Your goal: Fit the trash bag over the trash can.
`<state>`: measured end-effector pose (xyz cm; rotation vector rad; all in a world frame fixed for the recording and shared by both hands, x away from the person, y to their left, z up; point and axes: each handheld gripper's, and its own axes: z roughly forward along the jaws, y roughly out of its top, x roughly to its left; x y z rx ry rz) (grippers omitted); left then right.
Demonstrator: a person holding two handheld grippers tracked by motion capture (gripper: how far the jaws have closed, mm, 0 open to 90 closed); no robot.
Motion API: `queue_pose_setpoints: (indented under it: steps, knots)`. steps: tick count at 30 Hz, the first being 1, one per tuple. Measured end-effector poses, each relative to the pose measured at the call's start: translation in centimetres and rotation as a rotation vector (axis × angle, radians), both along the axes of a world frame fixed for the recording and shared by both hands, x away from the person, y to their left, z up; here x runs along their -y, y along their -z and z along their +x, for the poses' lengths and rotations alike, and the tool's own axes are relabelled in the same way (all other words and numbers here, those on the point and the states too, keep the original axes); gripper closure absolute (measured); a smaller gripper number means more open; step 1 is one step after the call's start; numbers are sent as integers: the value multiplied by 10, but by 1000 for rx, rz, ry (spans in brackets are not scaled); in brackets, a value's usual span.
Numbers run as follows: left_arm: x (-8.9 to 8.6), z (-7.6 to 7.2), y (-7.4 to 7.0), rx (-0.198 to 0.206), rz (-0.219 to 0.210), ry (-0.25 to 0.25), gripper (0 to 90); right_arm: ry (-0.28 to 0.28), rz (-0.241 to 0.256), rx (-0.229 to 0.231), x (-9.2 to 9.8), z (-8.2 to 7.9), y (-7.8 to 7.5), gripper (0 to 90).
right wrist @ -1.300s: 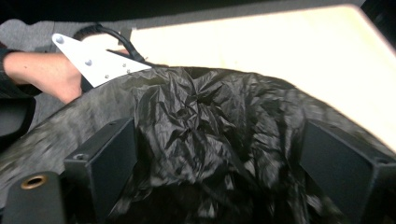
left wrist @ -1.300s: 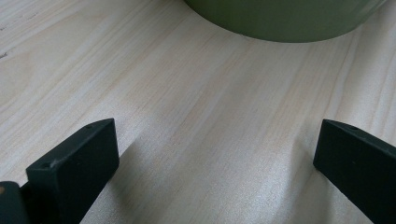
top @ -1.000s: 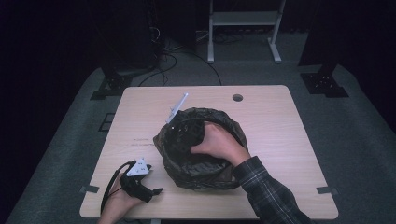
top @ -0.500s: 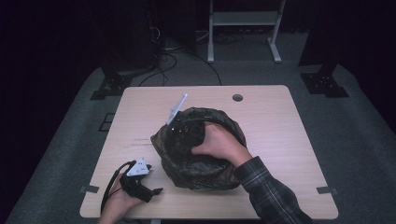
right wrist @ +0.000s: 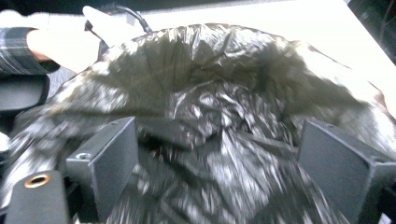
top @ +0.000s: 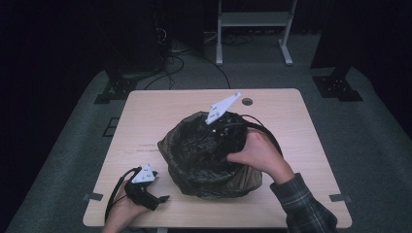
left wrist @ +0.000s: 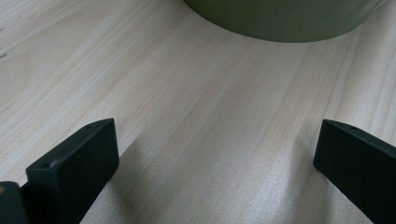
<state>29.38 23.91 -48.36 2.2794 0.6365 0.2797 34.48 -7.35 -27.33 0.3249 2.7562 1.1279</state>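
We see a black plastic bag (top: 204, 160) sitting near the middle of the light wooden table (top: 160, 111), crumpled and glossy, its mouth gaping upward. The bag seems to line or drape a round olive-green container (left wrist: 285, 18), whose curved lower wall shows at the top of the left gripper view, standing on the wood. Our right gripper (top: 221, 133) is at the bag's opening, held by the right hand (top: 257, 153), whose plaid sleeve (top: 303, 206) comes in from the lower right; the grey three-cornered plate (top: 222, 108) on top of it tilts up over the bag's far rim. In the right gripper view its fingers (right wrist: 105, 163) stand wide apart, with wrinkled film lying between them; we cannot tell whether either finger touches the plastic, and they have closed on nothing. That view is blurred. Our left gripper (top: 145, 191) rests low on the table near the front edge, to the left of the bag and apart from it, held by the left hand (top: 124, 213). Its fingers (left wrist: 79, 163) are also spread wide, bare wood between them and nothing in their hold, pointing toward the container's base.
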Motion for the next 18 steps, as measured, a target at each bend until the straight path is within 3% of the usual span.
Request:
queue_pose_setpoints:
  steps: [11,18]
  knots:
    - [0,0,0,1,0,0,0,66,101,44,66,-25,-2,116]
    - [0,0,0,0,0,0,0,120,151,52,102,-39,11,116]
